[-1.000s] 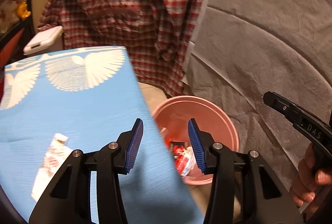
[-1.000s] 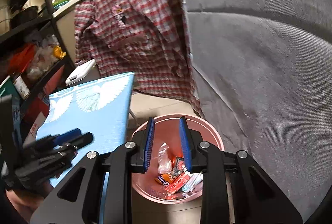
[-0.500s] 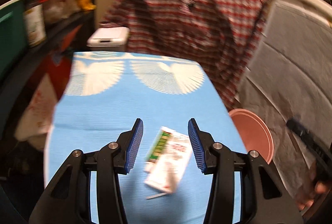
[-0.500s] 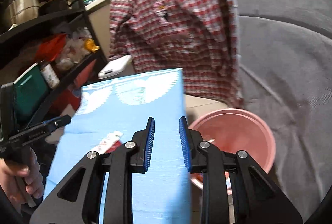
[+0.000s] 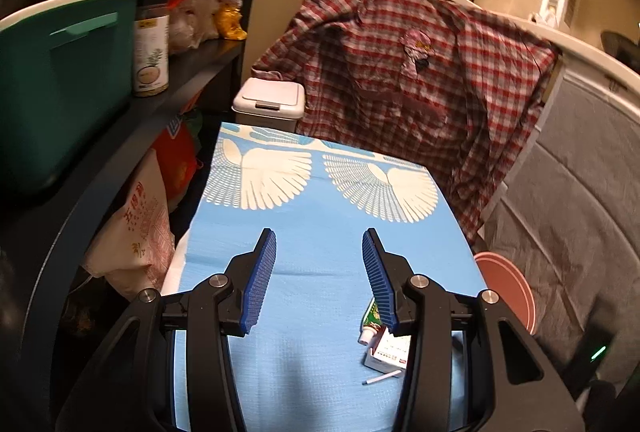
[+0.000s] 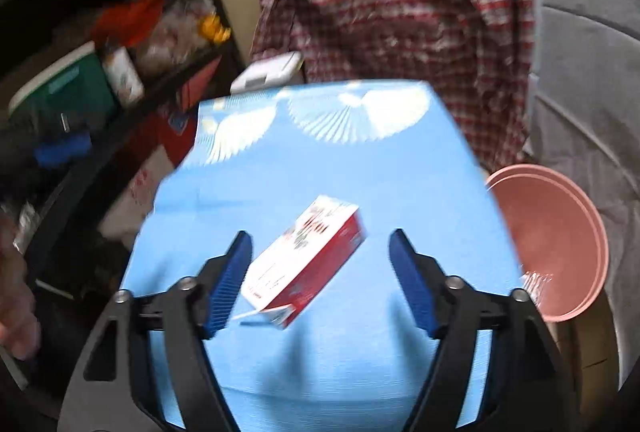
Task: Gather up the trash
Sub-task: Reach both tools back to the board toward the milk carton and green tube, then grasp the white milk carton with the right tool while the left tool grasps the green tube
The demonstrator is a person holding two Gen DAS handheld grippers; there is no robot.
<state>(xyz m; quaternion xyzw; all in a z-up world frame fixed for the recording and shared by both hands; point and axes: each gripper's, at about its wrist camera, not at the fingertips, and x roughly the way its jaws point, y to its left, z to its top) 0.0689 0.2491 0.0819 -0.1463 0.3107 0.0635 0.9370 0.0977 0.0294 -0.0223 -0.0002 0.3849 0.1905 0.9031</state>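
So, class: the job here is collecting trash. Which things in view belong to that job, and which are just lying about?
Belongs to the job:
- red and white carton, lying between the open fingers of the right gripper
- green tube beside it
- small white stick
- pink bin

Just lying about:
- plaid shirt
- white lidded bin
- green tub
- jar

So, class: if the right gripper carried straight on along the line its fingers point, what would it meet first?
Probably the red and white box lying on the blue cloth; it sits between the right gripper's open jaws, untouched, though blur leaves depth unclear.
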